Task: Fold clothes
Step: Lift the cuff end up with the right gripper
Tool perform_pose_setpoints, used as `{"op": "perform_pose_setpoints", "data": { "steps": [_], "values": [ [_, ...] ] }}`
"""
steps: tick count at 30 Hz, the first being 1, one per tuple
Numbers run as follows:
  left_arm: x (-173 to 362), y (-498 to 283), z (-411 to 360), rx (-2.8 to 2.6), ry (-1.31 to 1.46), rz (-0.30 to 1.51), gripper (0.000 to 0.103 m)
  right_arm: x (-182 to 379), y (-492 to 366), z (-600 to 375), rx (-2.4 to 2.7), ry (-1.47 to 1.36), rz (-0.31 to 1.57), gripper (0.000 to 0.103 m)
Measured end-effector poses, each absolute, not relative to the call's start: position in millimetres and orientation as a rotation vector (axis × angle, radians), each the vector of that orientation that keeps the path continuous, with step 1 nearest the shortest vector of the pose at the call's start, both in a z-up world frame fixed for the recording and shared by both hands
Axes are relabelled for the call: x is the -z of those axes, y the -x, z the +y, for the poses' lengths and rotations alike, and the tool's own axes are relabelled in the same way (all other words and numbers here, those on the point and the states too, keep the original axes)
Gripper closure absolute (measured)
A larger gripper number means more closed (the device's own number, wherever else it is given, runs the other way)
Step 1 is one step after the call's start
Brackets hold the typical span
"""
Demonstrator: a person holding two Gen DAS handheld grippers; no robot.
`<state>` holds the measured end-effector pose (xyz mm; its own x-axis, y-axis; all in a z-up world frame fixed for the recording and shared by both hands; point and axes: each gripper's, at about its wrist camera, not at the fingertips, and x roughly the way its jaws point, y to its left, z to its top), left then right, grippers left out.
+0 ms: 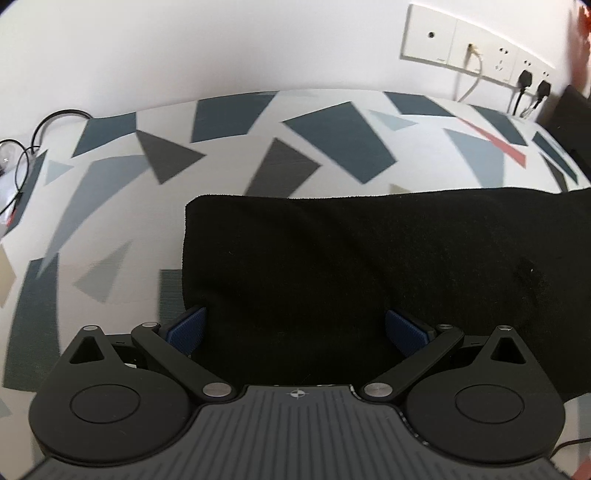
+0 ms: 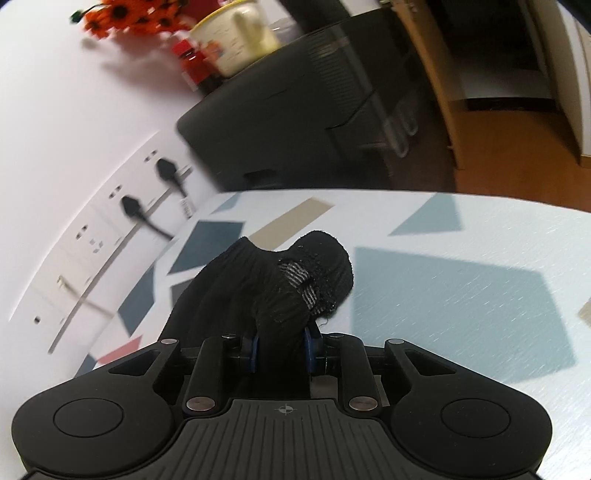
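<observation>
Right gripper (image 2: 282, 349): blue pads (image 2: 255, 350) pinched in close on a bunched fold of the black garment (image 2: 266, 288), cloth clamped between them and humped up in front of the jaws, with a small grey ribbed patch (image 2: 301, 282) showing near the top of the bunch. Left gripper (image 1: 294, 330): jaws spread wide, blue pads (image 1: 190, 326) far apart, nothing pressed between them; it hangs over the near part of the same black garment (image 1: 369, 266), which lies flat there as a broad dark slab with a straight far edge and a squared left corner. Garment sits on the table (image 1: 110, 206), covered in a white cloth with grey, slate-blue, beige and red angular patches. Right-wrist view is tilted, with motion blur. Outward from there: white wall with a row of socket plates (image 1: 476, 48), two black plugs (image 1: 533, 85) in them and a white cable (image 1: 472, 79) hanging down; loose black cables (image 1: 26, 155) at the table's far left edge. Right-wrist view also shows a dark cabinet (image 2: 295, 122) beyond the table end, with orange flowers (image 2: 125, 18) and a cream pot (image 2: 236, 37) on top, wooden floor (image 2: 498, 147) behind.
</observation>
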<state>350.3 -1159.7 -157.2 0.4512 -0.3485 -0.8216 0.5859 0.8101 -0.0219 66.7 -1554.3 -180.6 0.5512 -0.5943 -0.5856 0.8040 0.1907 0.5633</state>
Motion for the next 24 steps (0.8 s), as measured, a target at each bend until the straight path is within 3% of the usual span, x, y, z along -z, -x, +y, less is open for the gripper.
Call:
{"op": "perform_pose_setpoints", "data": {
  "steps": [12, 13, 15, 24],
  "values": [
    [157, -351, -1157, 0.603, -0.299, 0.933, 0.000, 182, -73, -1571, 0.968, -0.975, 0.238, 0.064],
    [157, -351, -1157, 0.604, -0.300, 0.931, 0.000, 181, -76, -1571, 0.970, -0.961, 0.248, 0.065],
    [158, -350, -1156, 0.607, -0.302, 0.925, 0.000, 180, -83, -1572, 0.979, -0.921, 0.297, 0.082],
    [157, -354, -1153, 0.628, -0.297, 0.933, 0.000, 161, -76, -1563, 0.939, -0.934, 0.241, 0.086]
  ]
}}
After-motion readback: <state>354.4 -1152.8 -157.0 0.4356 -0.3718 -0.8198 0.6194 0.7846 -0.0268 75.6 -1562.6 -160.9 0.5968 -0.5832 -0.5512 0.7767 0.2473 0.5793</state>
